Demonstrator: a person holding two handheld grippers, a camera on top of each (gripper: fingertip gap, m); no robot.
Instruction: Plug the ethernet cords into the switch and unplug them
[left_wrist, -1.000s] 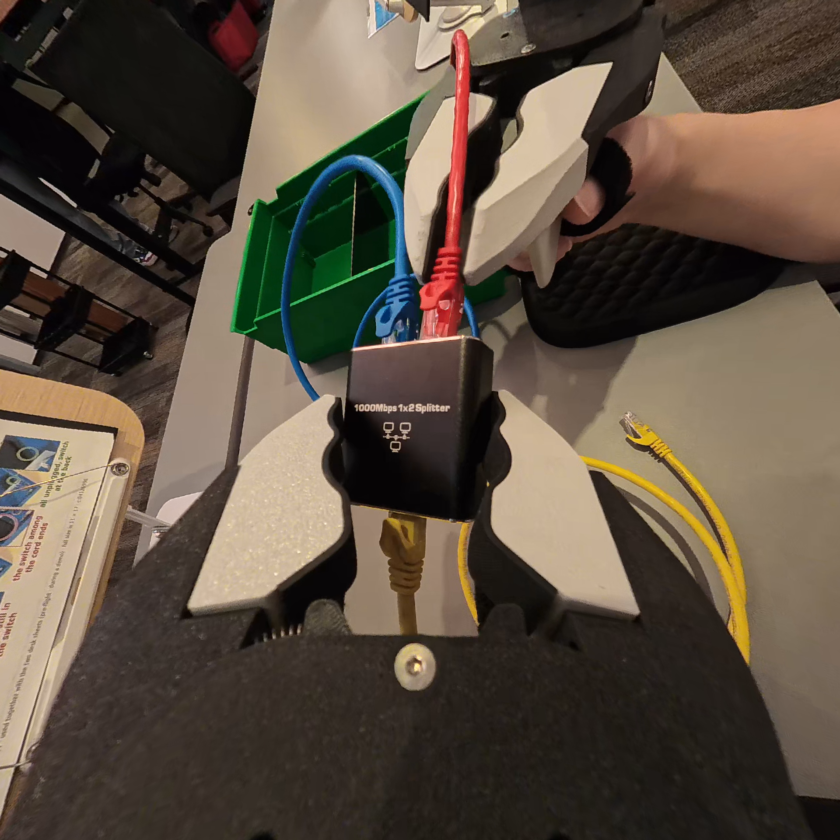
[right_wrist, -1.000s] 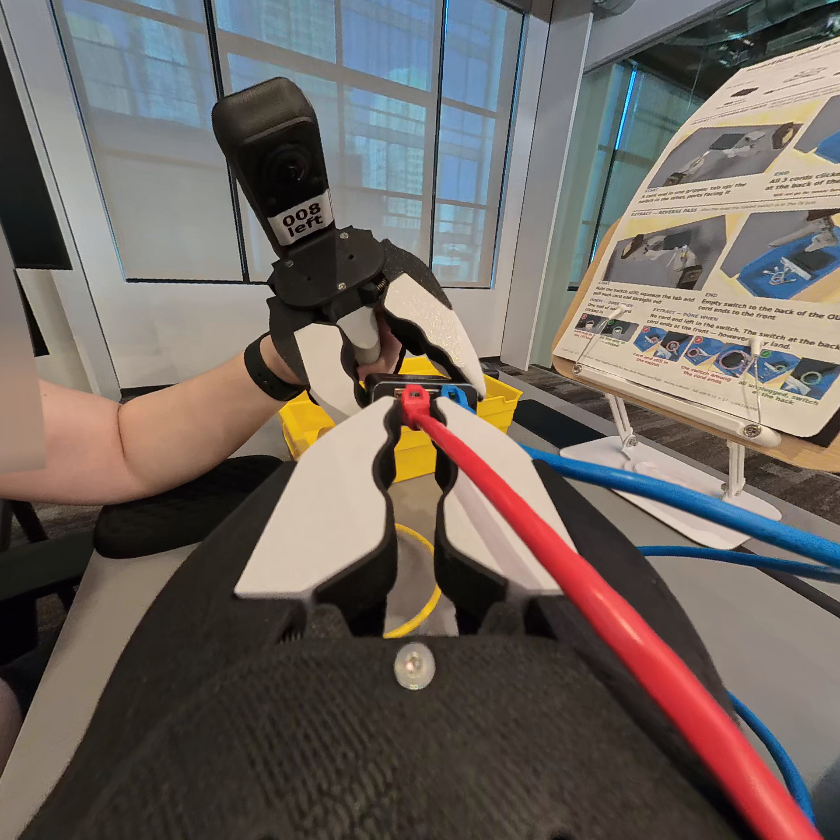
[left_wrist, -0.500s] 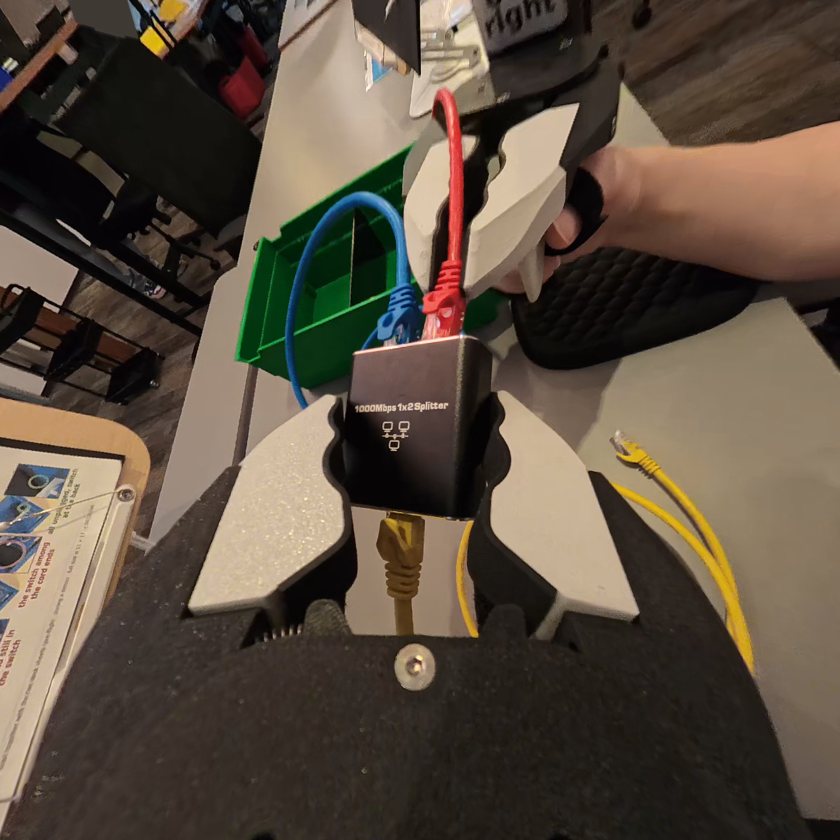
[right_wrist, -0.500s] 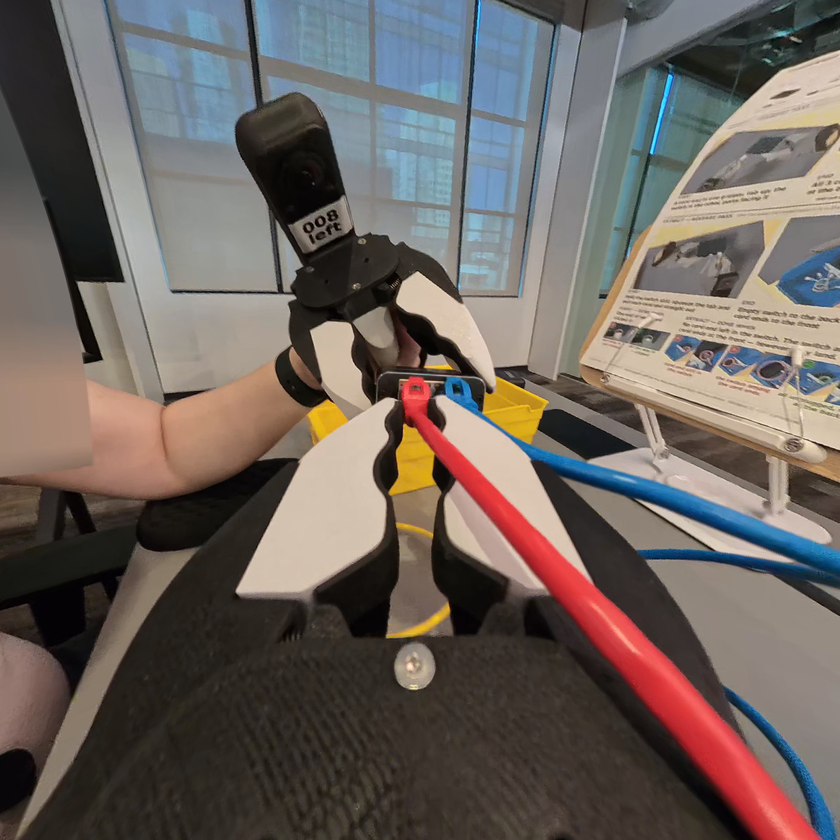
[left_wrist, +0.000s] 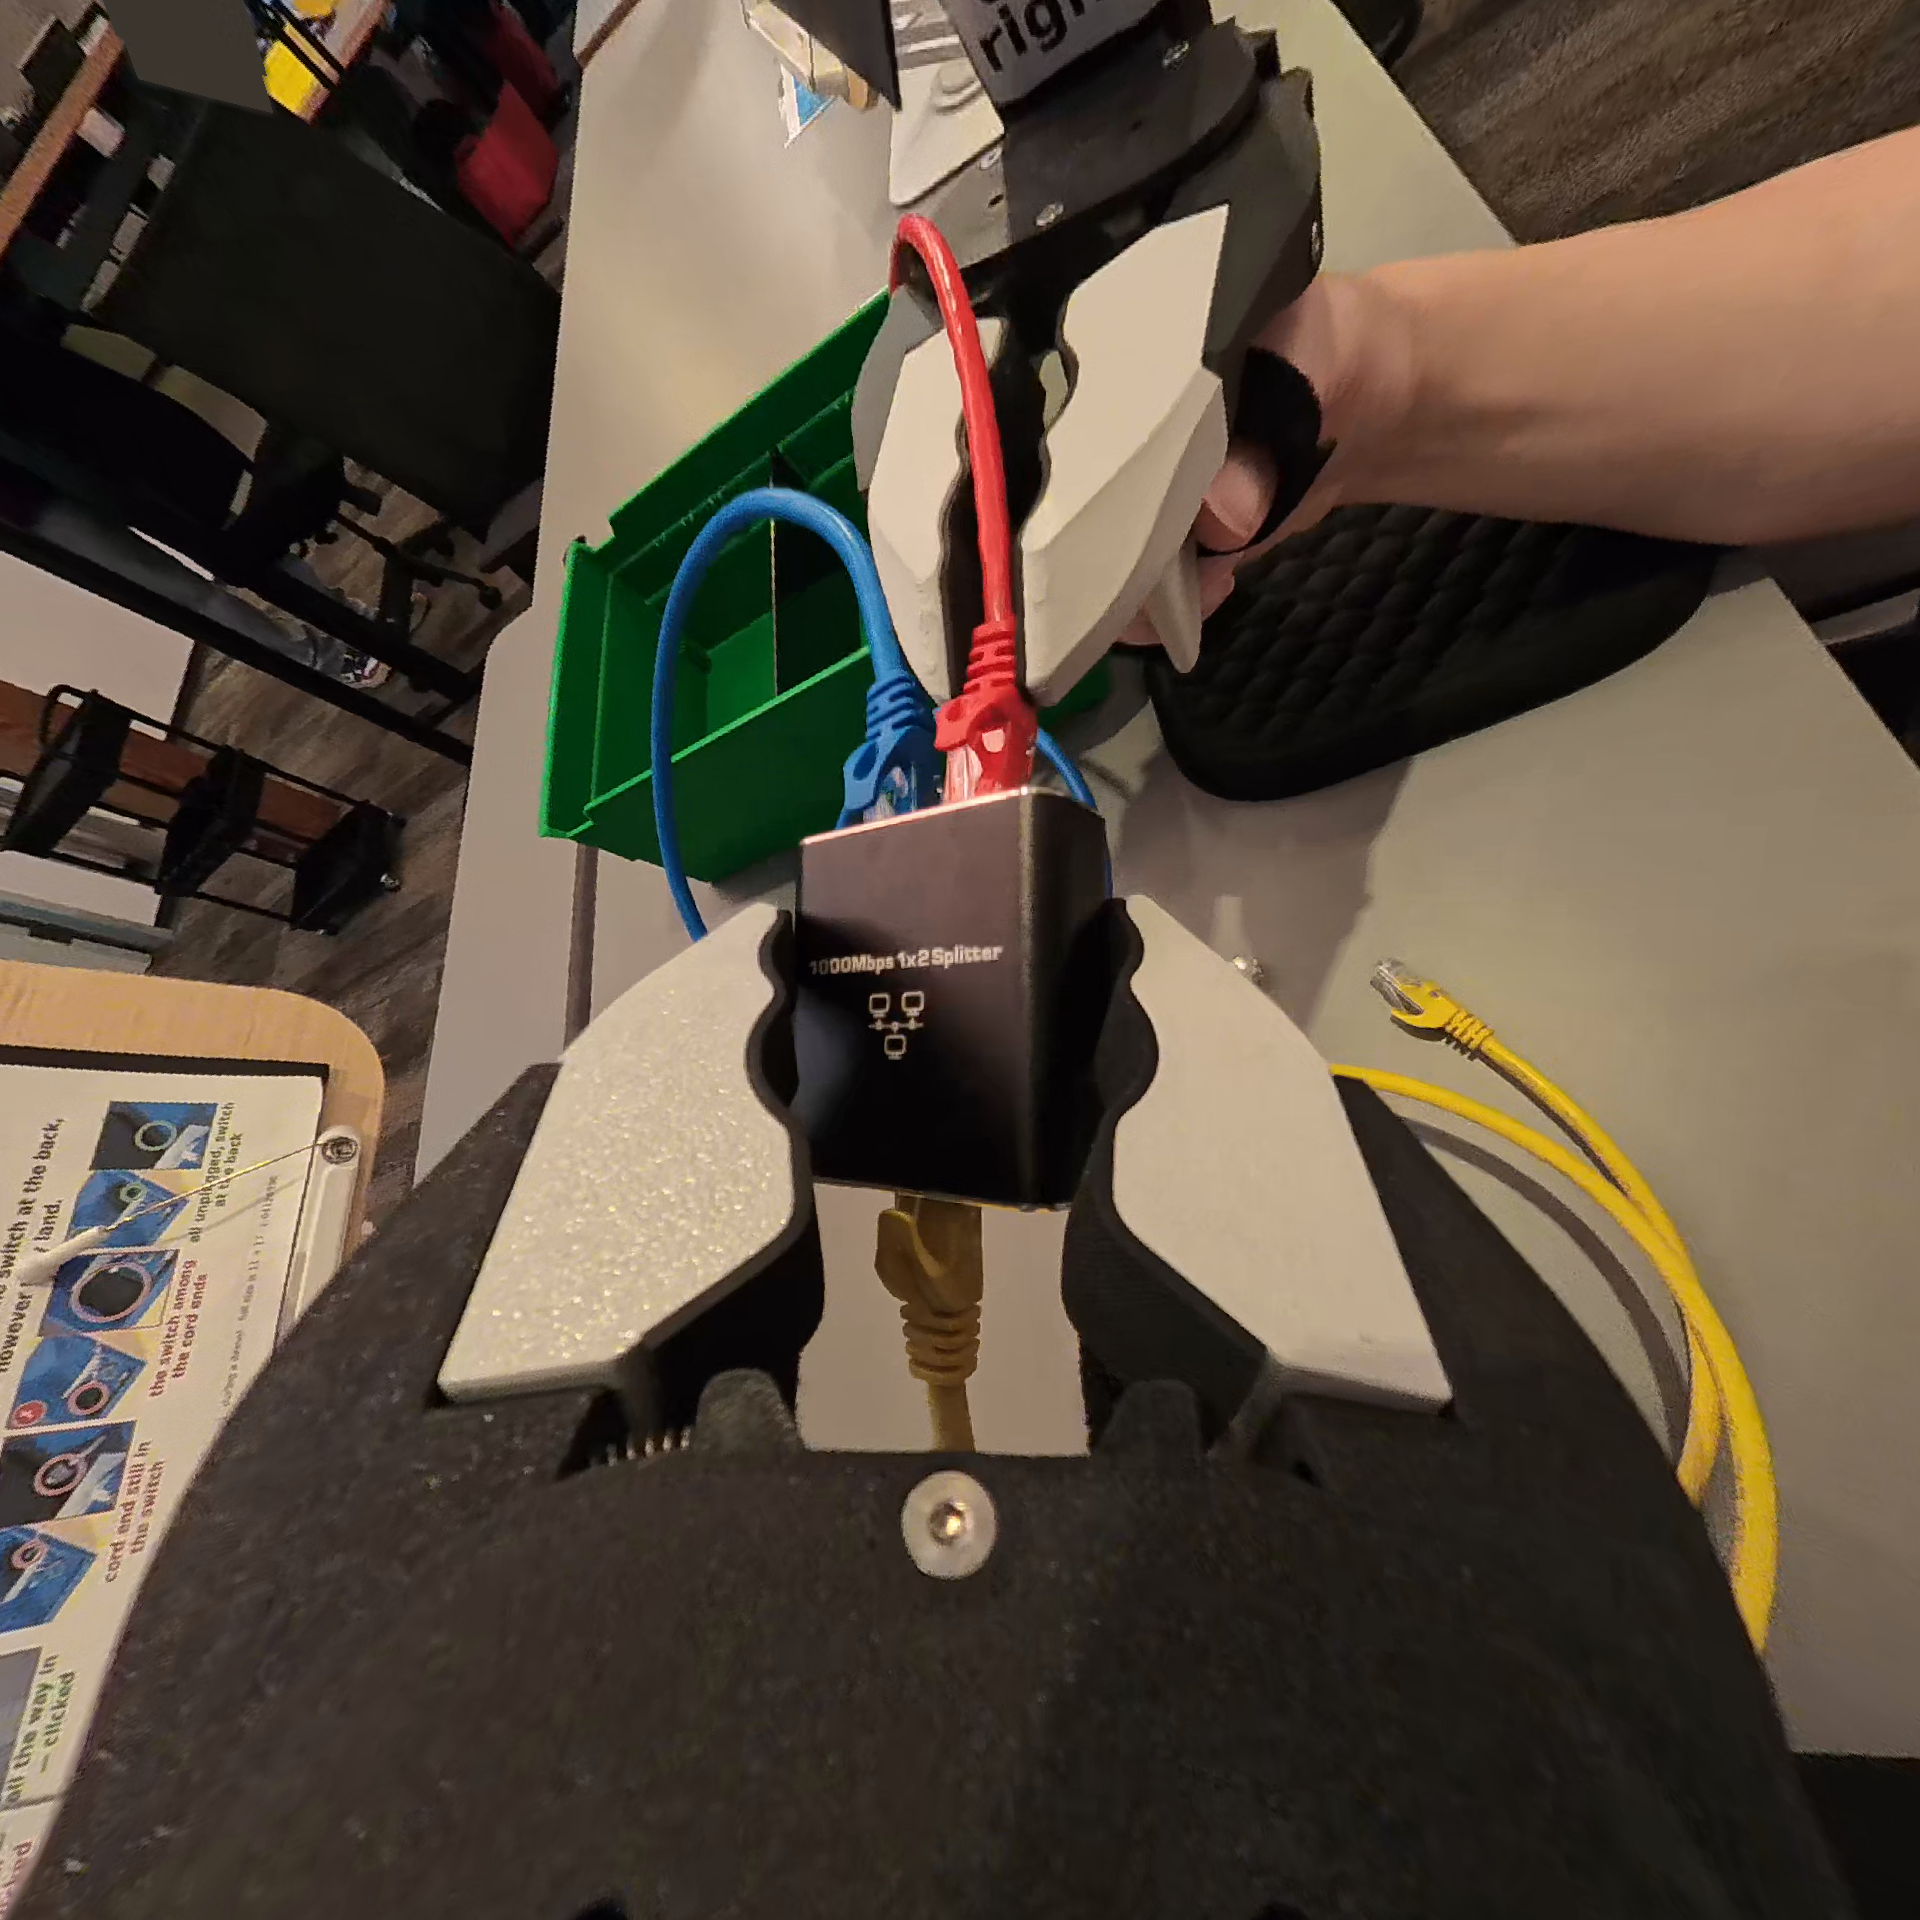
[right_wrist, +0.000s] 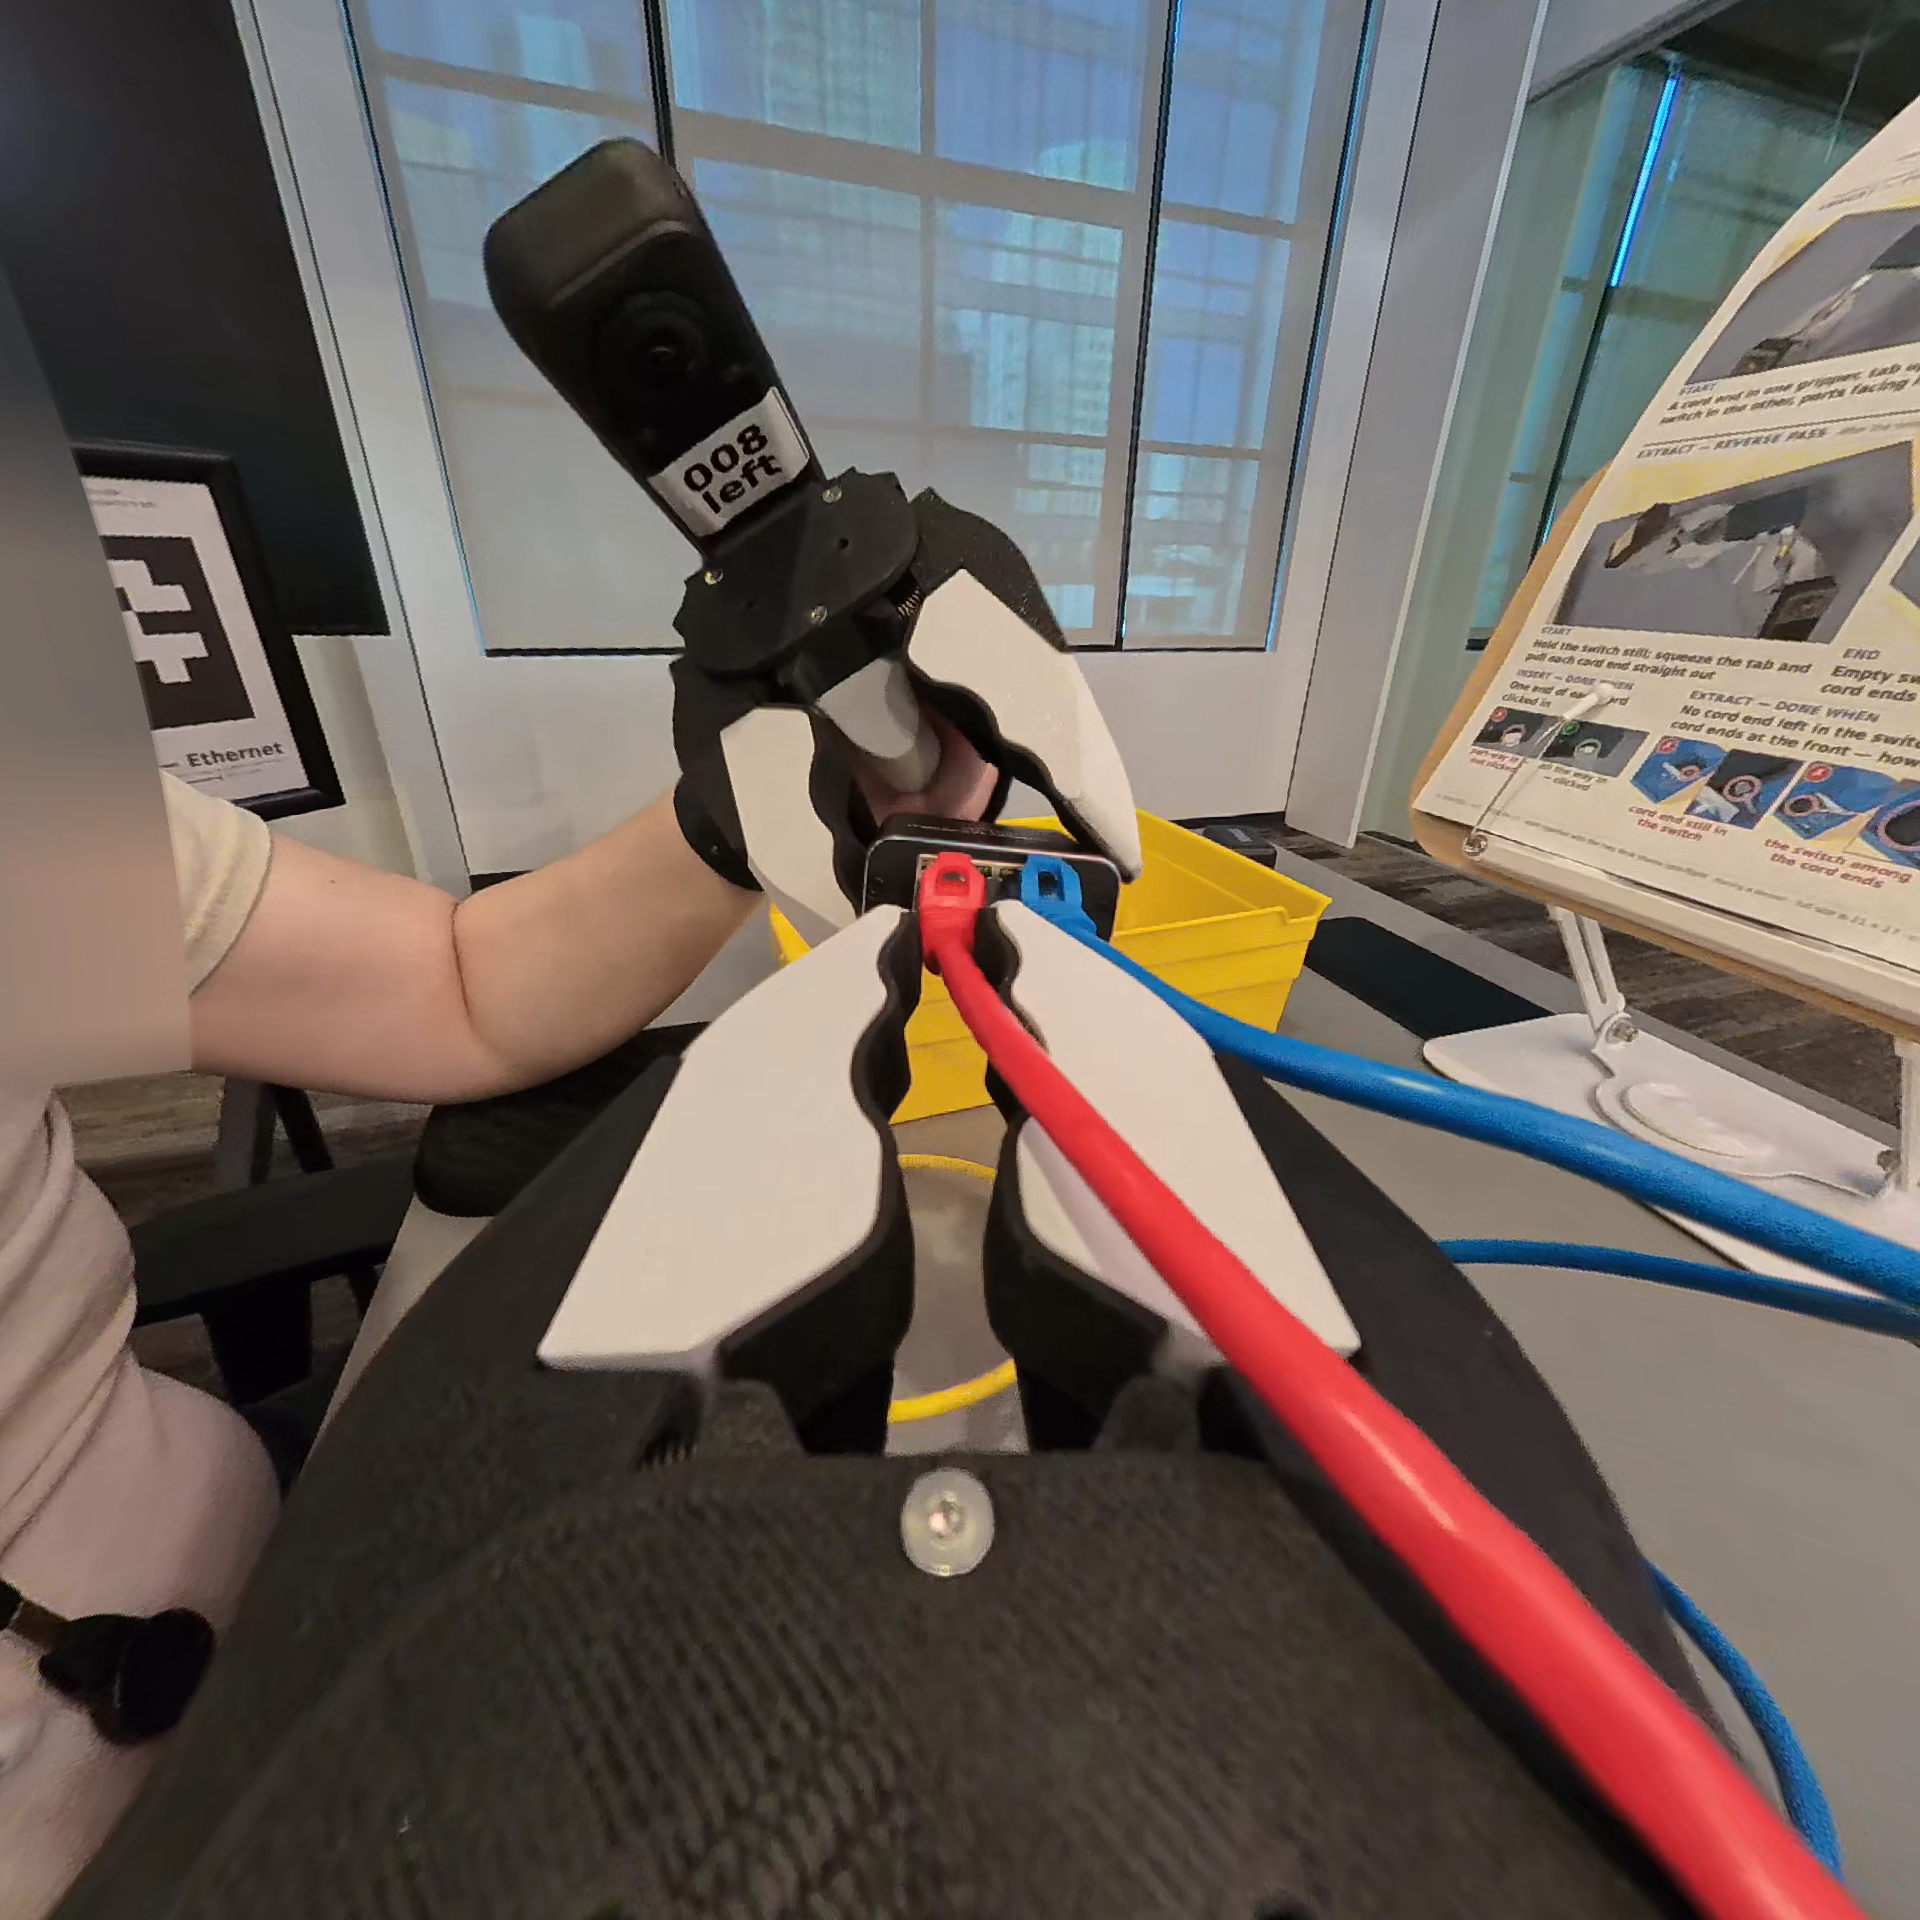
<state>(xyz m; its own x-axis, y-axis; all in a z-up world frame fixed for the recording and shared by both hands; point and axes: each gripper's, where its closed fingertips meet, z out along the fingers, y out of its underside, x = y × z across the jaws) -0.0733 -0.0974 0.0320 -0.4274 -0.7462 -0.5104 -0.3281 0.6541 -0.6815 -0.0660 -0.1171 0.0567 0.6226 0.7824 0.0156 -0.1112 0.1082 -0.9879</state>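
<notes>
My left gripper is shut on the black switch and holds it above the grey table. A yellow cord plug sits in the switch's near end. A blue cord plug and a red cord plug sit in its far end. My right gripper is shut on the red cord just behind its plug, right at the switch. The blue plug sits beside it. The right gripper also shows in the left wrist view.
A green bin stands behind the switch, a yellow bin in the right wrist view. The yellow cord's loose end lies on the table at right. A black pad and an instruction board stand nearby. Left and right tips are no more than a few centimetres apart.
Both grippers keep their holds. The switch and the red plug have lifted a little and tilted; the red plug stays at the port.
</notes>
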